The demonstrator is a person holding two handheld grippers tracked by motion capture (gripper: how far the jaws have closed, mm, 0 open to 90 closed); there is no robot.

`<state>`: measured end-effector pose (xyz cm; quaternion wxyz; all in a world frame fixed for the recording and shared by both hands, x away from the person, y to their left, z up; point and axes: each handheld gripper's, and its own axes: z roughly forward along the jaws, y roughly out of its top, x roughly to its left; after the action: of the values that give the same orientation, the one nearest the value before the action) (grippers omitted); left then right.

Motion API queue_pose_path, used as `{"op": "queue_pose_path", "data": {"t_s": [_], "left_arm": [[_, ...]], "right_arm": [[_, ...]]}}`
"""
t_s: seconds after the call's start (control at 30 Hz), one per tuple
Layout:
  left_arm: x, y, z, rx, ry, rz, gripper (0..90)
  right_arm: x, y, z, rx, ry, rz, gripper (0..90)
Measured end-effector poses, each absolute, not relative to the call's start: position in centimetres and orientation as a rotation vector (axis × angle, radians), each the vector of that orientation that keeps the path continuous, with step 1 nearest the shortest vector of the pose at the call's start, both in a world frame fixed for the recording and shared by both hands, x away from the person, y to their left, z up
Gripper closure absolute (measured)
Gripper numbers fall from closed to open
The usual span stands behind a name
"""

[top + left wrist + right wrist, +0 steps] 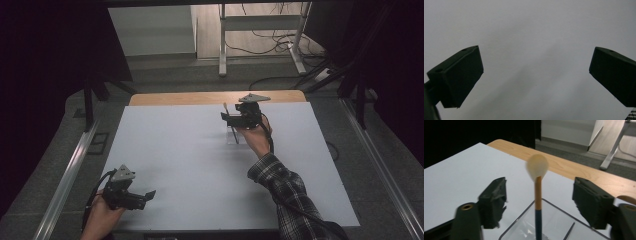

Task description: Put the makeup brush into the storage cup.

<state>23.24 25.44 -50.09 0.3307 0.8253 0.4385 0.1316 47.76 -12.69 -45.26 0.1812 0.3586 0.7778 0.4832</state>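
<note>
We see the brush's (538, 202) lower handle and the near part of the clear container (554, 220) holding it cut off by the bottom edge, the brush's pale tip blurred.

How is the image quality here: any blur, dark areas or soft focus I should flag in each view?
High view: dim, with black surrounds at both sides; the white table is evenly lit, and the right gripper looks small and dark. Left gripper view: flat grey surface with soft diagonal shadows. Right gripper view: the brush has a blurred pale tip, and the clear container shows faint rim glints.
</note>
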Motion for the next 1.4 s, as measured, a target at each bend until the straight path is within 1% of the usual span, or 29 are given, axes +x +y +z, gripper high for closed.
{"op": "queue_pose_path", "data": {"t_s": [0.2, 0.6, 1.4], "left_arm": [[23.3, 25.4, -50.1, 2.158, 1.147, 0.343, 0.0], [23.3, 25.4, -50.1, 2.158, 1.147, 0.341, 0.0], [23.2, 25.4, -50.1, 2.158, 1.146, 0.341, 0.0]], "right_arm": [[47.6, -12.6, -45.5, 1.023, 2.216, 1.320, 18.3], [47.3, -12.7, -45.3, 1.021, 2.247, 1.328, 11.3], [46.6, -13.2, -45.0, 1.018, 2.283, 1.317, 7.1]]}}
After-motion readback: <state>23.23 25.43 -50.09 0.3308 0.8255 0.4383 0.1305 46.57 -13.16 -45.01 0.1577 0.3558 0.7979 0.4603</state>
